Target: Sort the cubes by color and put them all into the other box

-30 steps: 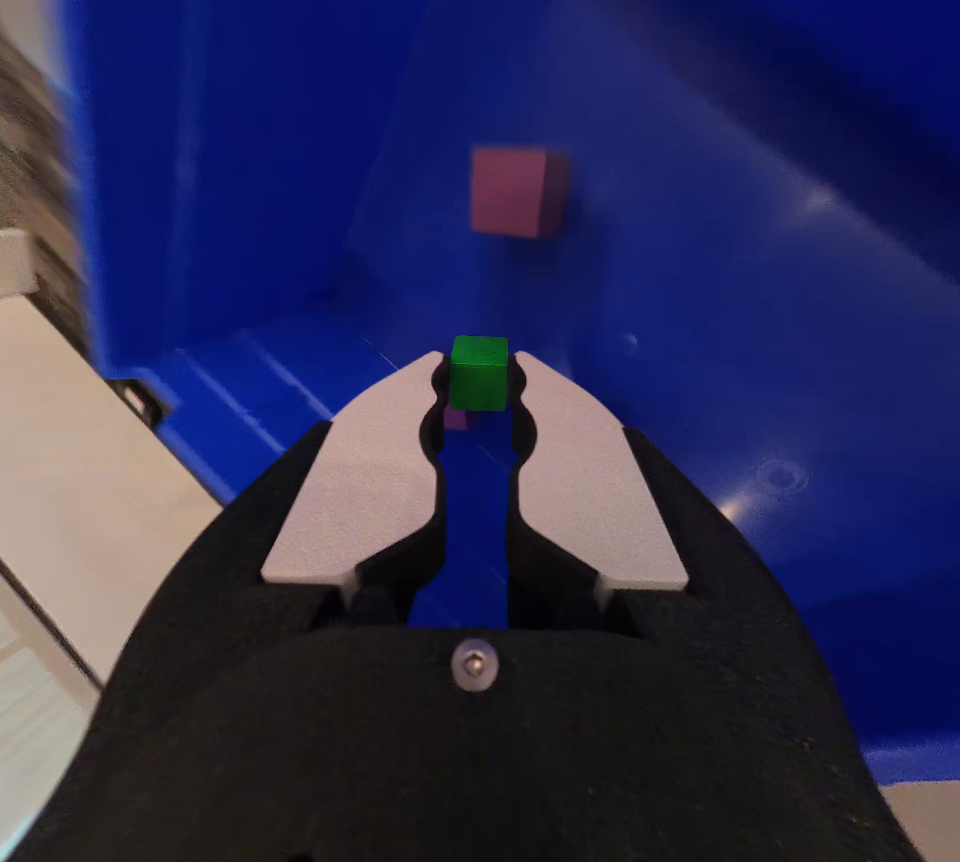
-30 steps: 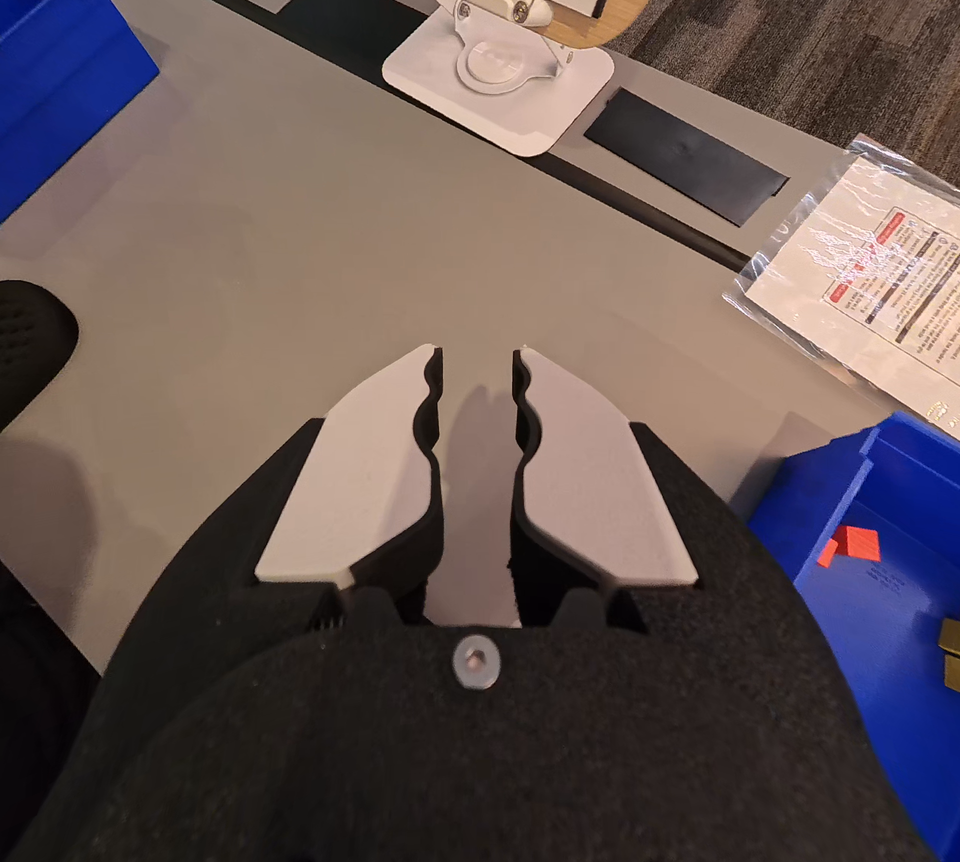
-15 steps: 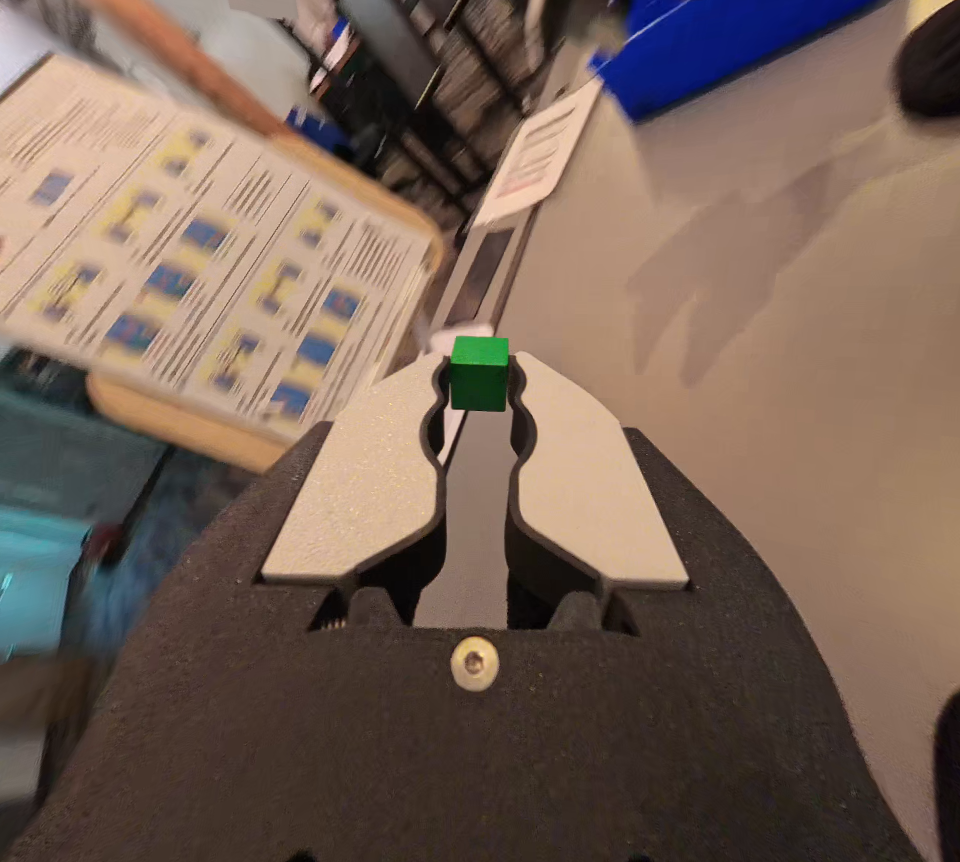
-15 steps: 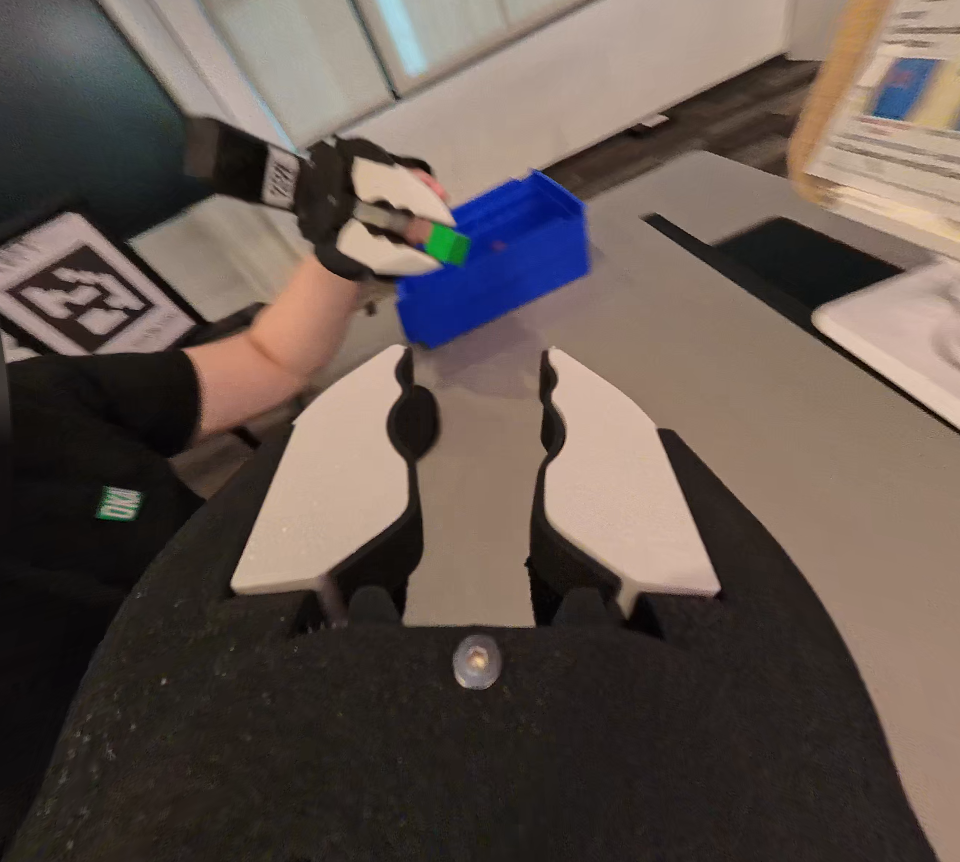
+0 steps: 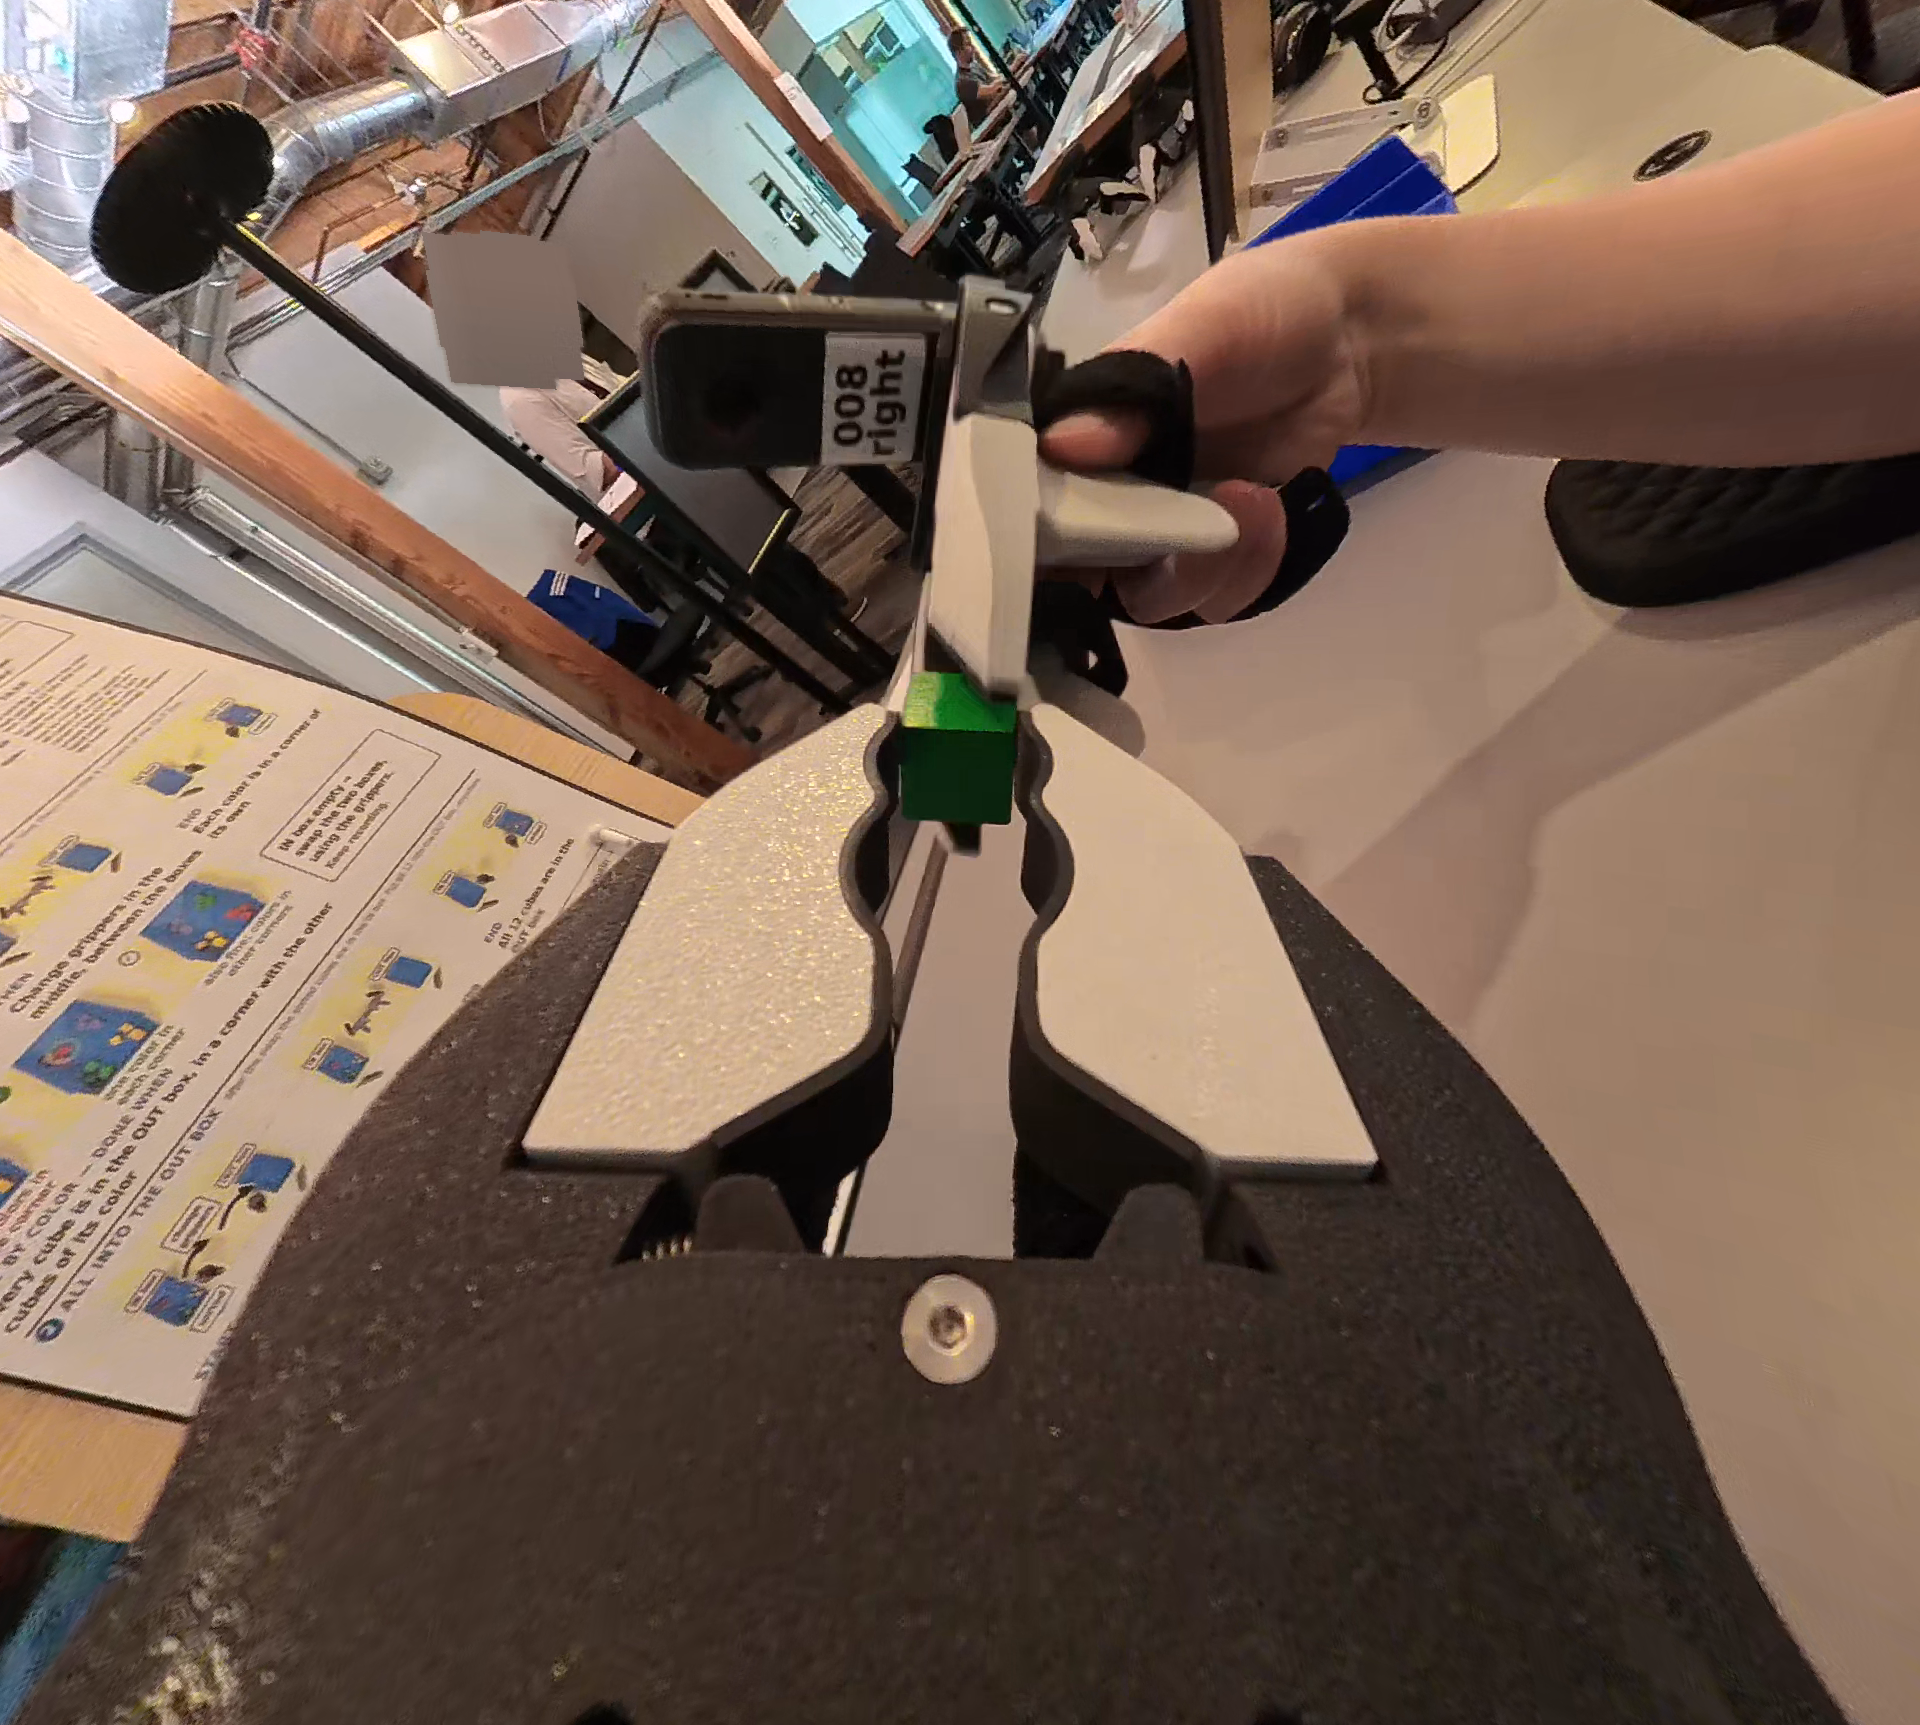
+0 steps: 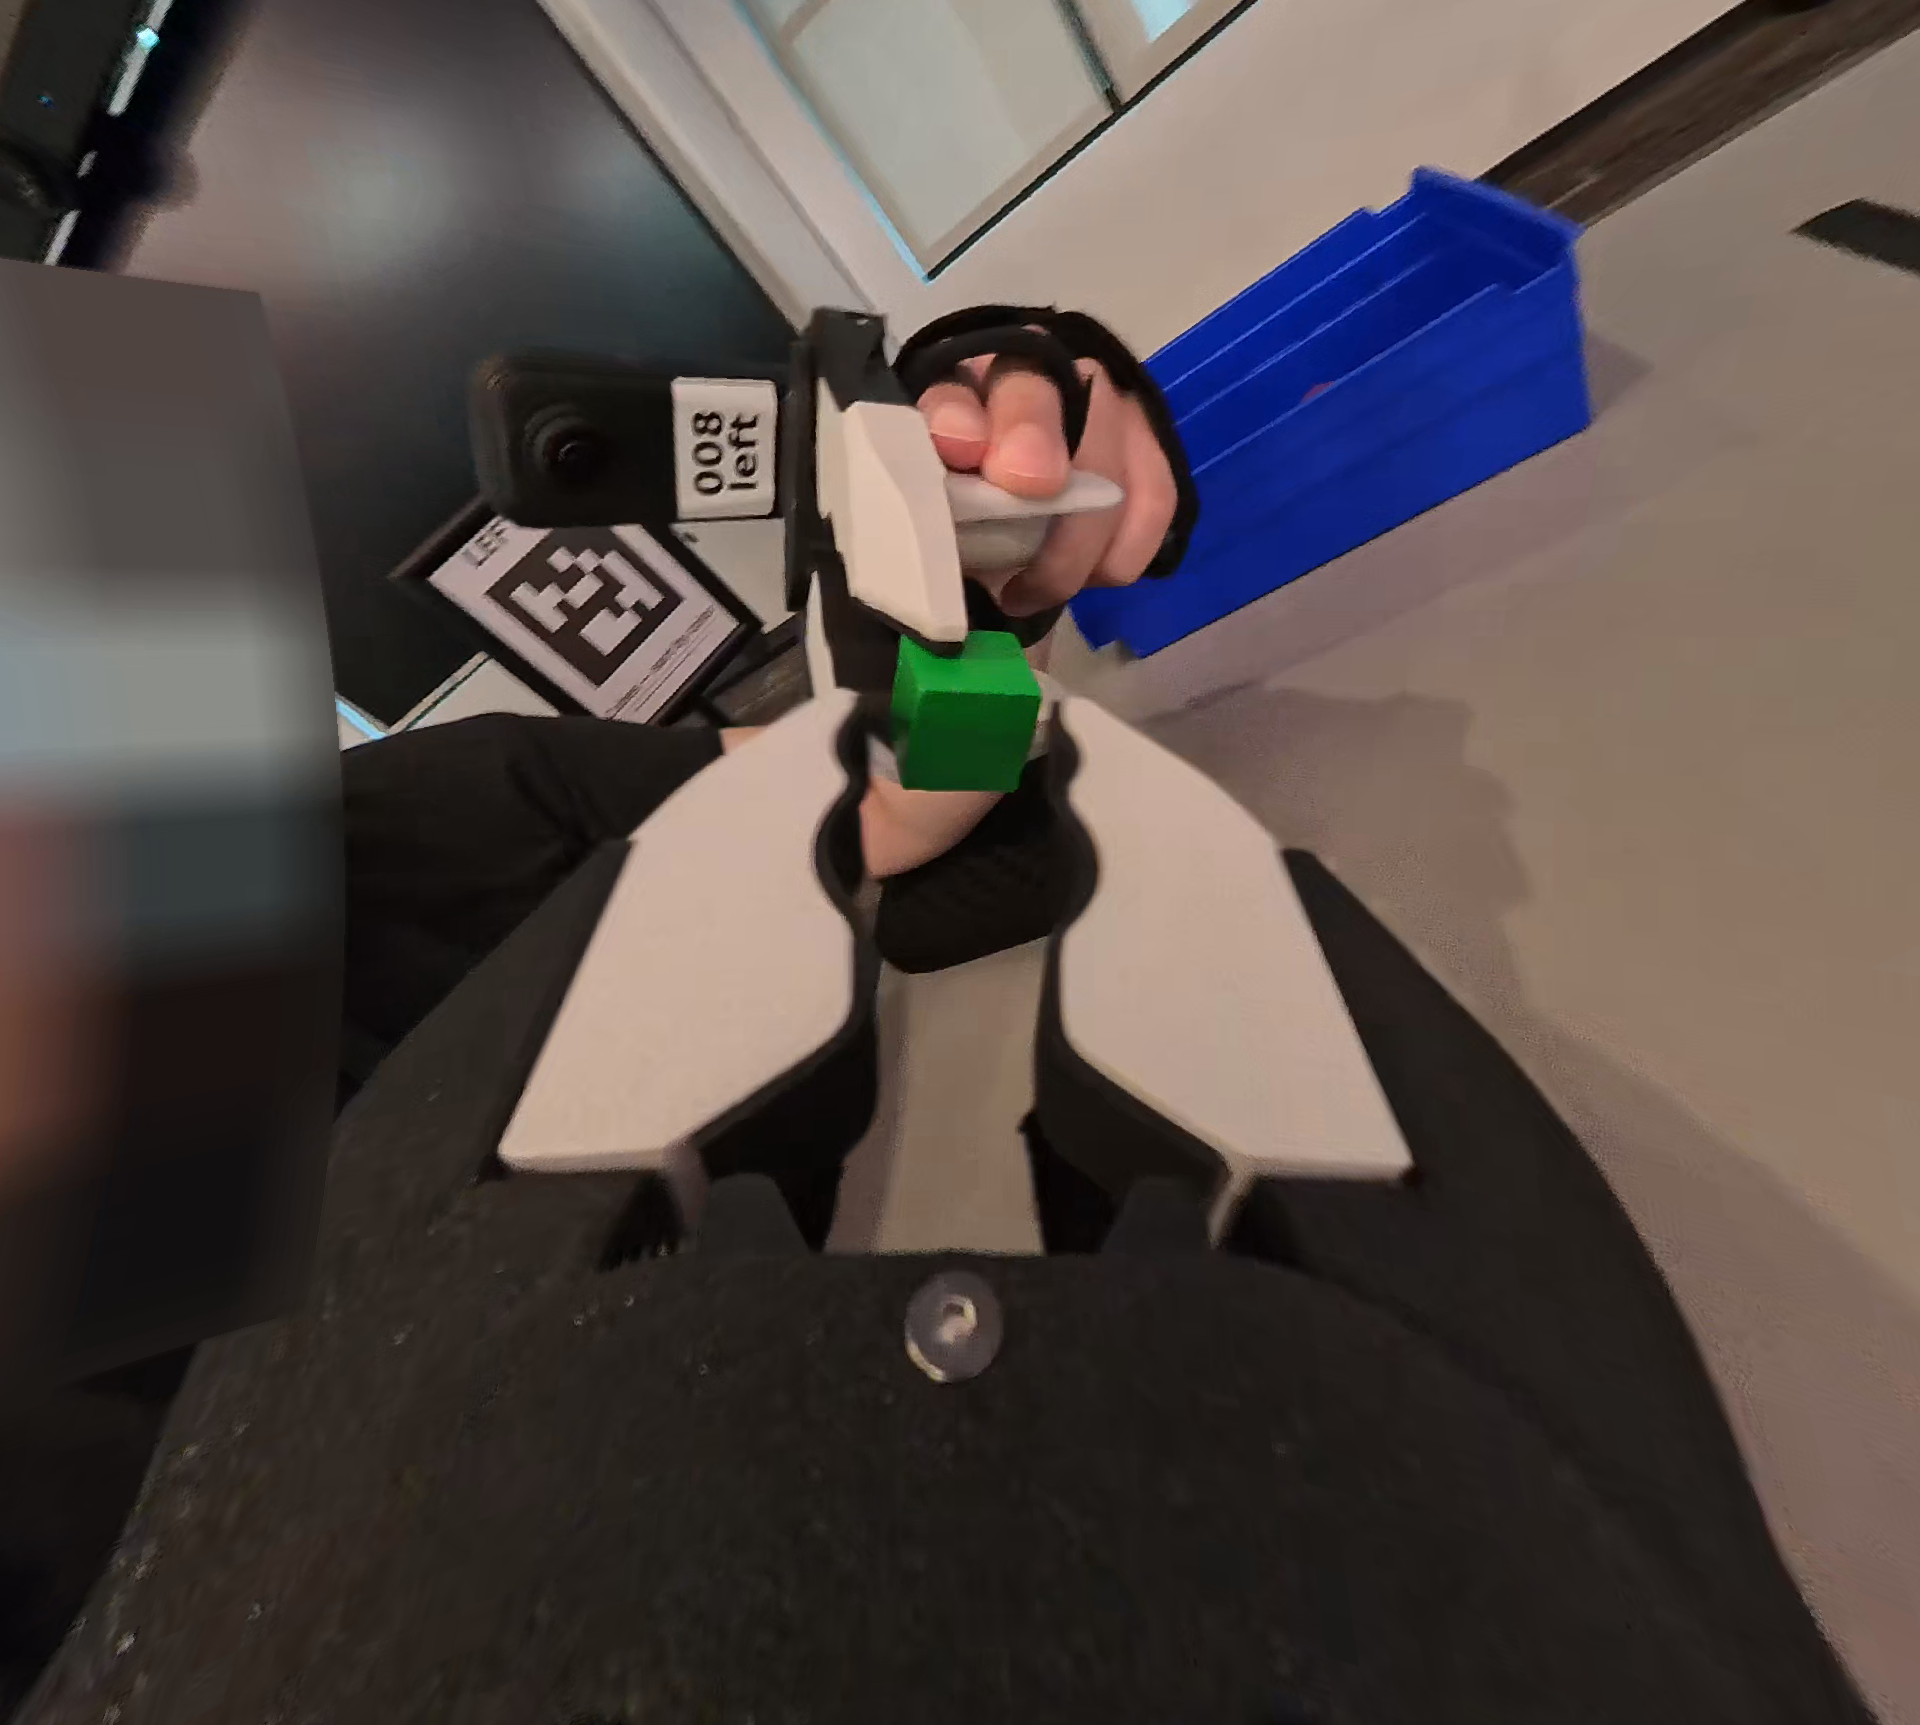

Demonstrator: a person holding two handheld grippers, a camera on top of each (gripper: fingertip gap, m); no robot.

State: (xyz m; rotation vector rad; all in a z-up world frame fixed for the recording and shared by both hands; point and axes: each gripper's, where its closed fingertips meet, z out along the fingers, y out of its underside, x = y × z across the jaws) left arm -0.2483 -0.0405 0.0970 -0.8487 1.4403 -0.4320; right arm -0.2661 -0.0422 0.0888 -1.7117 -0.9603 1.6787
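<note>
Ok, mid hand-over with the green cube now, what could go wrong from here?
1. The left tool holds the cube only at its fingertips, above the table, away from the box; if it opens before the right tool shuts, the cube likely drops onto the table.
2. The right tool is open, with gaps either side of the cube, close against the left tool's tips; shutting off-centre could twist the cube loose or jam the tools.

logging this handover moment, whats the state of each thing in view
green cube: held in the air, between both grippers' tips
left gripper: shut on the cube
right gripper: open, fingers either side of the cube
blue box: on the table, open-topped
</note>
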